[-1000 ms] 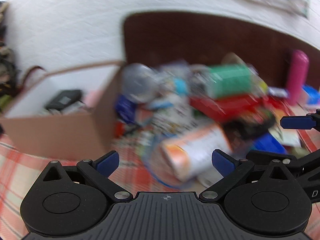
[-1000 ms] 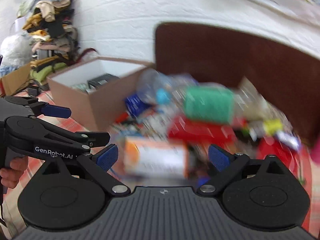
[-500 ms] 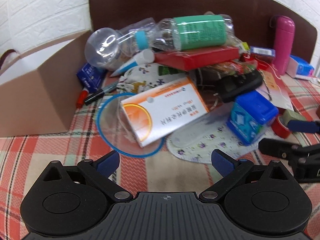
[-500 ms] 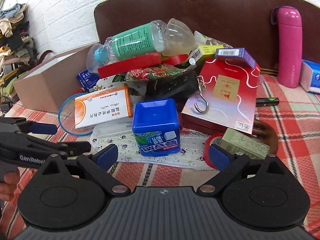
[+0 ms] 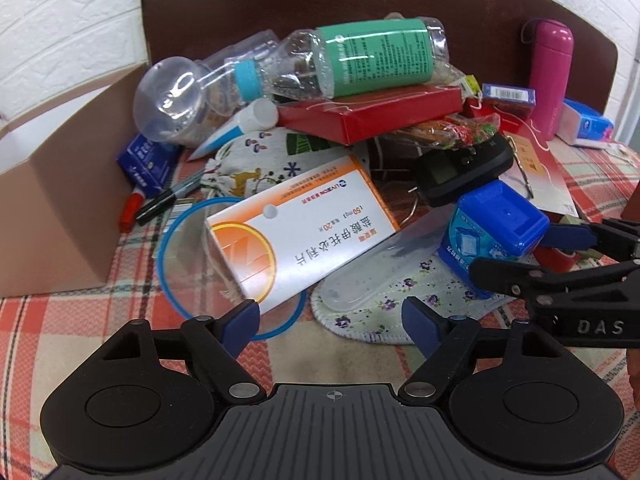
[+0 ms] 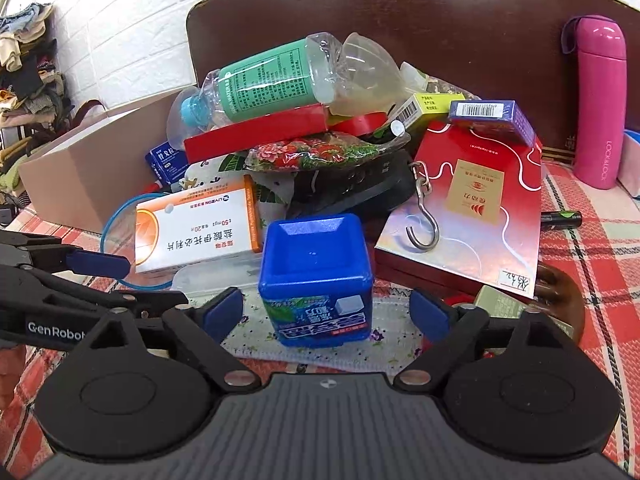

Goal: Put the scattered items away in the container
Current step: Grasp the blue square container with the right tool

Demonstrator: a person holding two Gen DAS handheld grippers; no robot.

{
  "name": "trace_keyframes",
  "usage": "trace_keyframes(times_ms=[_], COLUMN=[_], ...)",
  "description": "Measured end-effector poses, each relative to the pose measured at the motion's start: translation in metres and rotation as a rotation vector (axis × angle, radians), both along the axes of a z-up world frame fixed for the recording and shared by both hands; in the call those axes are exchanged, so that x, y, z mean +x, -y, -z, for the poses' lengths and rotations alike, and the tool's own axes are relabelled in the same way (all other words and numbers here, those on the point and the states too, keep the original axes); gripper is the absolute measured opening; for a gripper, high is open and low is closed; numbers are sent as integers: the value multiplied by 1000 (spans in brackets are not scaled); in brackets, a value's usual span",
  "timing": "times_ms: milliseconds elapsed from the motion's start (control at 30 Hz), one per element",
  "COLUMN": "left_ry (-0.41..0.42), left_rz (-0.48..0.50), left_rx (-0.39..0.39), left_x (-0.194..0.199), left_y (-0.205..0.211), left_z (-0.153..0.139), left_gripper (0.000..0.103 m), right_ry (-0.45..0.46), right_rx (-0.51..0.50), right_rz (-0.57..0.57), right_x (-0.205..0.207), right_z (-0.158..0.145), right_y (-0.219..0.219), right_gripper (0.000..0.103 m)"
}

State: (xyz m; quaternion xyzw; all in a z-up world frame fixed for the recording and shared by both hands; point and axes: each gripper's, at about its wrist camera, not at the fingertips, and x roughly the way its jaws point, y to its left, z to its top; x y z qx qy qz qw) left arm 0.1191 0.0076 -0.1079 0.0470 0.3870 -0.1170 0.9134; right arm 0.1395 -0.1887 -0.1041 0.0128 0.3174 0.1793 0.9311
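Looks like a home, prob. a bedroom: red plaid cloth [image 6: 592,236] on the surface, dark wood headboard-like panel [image 6: 440,20] vs. white brick wall [image 6: 120,20], clothes pile [image 6: 24,76] at left, household clutter w/ cardboard box [image 5: 60,208].

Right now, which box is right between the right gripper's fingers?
The blue box. It stands just ahead of the open right gripper; the orange-and-white box lies off to its left, and the purple box sits far back.

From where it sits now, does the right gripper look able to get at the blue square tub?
Probably yes: the right gripper is open, the blue square tub stands straight ahead between its fingers, nothing lies in front of it, and its sides look clear.
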Motion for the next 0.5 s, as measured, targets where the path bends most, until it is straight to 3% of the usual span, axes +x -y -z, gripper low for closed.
trace_keyframes(times_ms=[200, 500], left_ry=[-6, -20], left_rz=[10, 24], left_rx=[4, 6], left_x=[7, 11], left_y=[5, 9], left_z=[4, 7], left_gripper=[82, 82], right_ry=[-35, -36], right_rx=[25, 40], right_rz=[-13, -18], right_x=[5, 4], right_z=[8, 11], right_y=[1, 3], right_gripper=[63, 63])
